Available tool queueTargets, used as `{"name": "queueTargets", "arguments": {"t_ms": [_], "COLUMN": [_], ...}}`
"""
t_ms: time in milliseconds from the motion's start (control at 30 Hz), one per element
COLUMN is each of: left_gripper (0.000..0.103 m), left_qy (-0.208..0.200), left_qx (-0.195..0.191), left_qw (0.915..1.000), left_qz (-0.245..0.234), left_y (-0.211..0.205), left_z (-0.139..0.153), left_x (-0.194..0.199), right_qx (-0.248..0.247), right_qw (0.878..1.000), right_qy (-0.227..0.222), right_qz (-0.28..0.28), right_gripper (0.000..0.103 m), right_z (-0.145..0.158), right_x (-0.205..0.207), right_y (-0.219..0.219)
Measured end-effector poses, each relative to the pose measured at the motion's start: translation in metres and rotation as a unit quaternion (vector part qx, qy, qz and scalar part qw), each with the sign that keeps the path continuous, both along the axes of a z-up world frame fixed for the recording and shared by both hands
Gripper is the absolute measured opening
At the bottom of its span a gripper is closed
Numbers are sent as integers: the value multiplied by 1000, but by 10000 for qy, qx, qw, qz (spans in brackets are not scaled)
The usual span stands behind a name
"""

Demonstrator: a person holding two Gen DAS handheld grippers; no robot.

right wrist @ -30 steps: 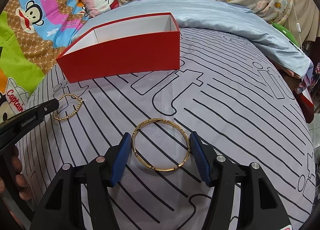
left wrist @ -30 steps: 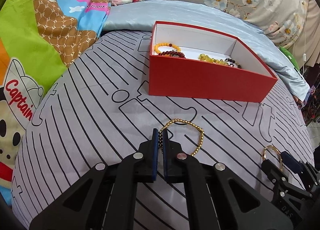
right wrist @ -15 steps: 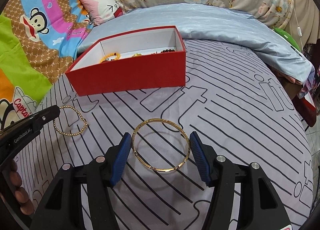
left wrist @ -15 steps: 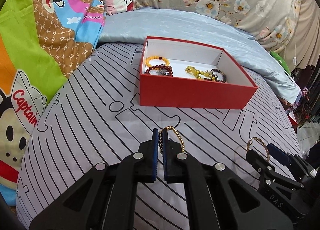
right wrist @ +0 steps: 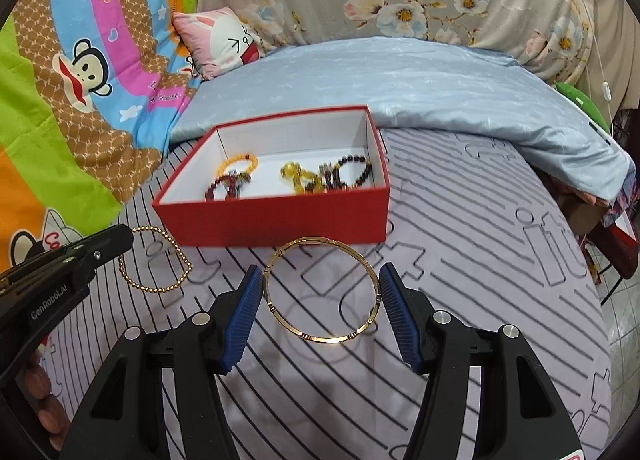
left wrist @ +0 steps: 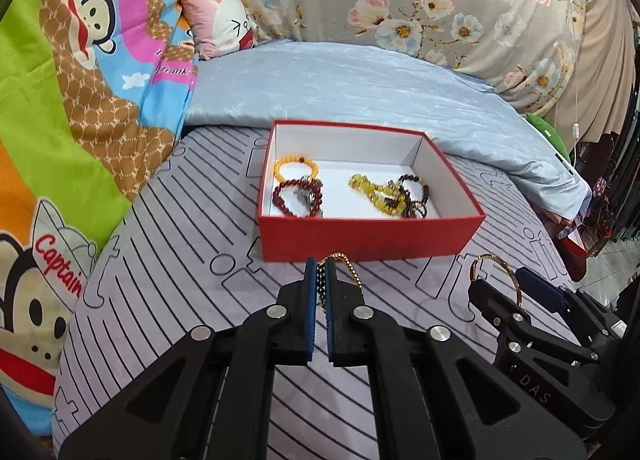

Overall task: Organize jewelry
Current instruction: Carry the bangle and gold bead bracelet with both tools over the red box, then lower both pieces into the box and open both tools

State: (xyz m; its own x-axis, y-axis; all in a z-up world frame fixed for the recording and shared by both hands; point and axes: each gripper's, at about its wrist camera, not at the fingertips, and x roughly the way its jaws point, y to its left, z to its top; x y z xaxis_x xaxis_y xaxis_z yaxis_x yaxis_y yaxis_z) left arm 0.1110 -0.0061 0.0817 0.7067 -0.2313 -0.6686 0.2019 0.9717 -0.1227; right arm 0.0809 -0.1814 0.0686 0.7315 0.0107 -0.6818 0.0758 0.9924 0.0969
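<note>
With the left gripper (left wrist: 319,272) pinching a dangling bead chain (right wrist: 156,260) and the right gripper (right wrist: 322,292) clamping a bangle (right wrist: 323,290), either could be snagging the box (right wrist: 276,219) near edge.

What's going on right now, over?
Left gripper shut on gold bead bracelet. Right gripper clamps gold bangle across its width. Both short of the red box; nothing in the way.

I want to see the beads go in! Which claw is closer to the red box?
Hard to call. The left claw, pinching the gold bead bracelet, and the right claw, gripping the gold bangle, both hang just before the red box.
</note>
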Motion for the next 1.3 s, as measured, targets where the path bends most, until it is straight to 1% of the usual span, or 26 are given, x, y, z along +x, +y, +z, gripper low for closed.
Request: {"name": "queueTargets", "arguments": {"t_ms": [267,400,600,733,867,1100,1300], "left_gripper": [4,4,4,4,4,4,4], "left_qy": [-260,-371,-495,-490,-441,-351,-249], "left_qx": [118,227,440,556,569,719,721], "left_qw": [9996,9990,9977,9971,9972,9964,9966], "left_qz": [32,82,132,155,223,275,304], "left_y": [-10,-14,-20,-27,-30,-37,-39], "left_z": [23,32,41,39,34,19,8], "left_x": [19,35,64,83,104,129,144], "right_qx": [-56,-67,-110,-41,-53,-13,-81], "right_qw": [9996,9993,9991,9992,9992,9996,9997], "right_qy": [-273,-351,-384,-367,-346,-234,-148], "right_qz": [74,103,150,178,191,182,168], "right_gripper": [58,58,58,58,58,58,58], "right_z": [24,34,40,43,41,30,19], "right_x": [21,37,63,85,101,129,146], "right_y": [0,0,-1,-5,-7,-10,-11]}}
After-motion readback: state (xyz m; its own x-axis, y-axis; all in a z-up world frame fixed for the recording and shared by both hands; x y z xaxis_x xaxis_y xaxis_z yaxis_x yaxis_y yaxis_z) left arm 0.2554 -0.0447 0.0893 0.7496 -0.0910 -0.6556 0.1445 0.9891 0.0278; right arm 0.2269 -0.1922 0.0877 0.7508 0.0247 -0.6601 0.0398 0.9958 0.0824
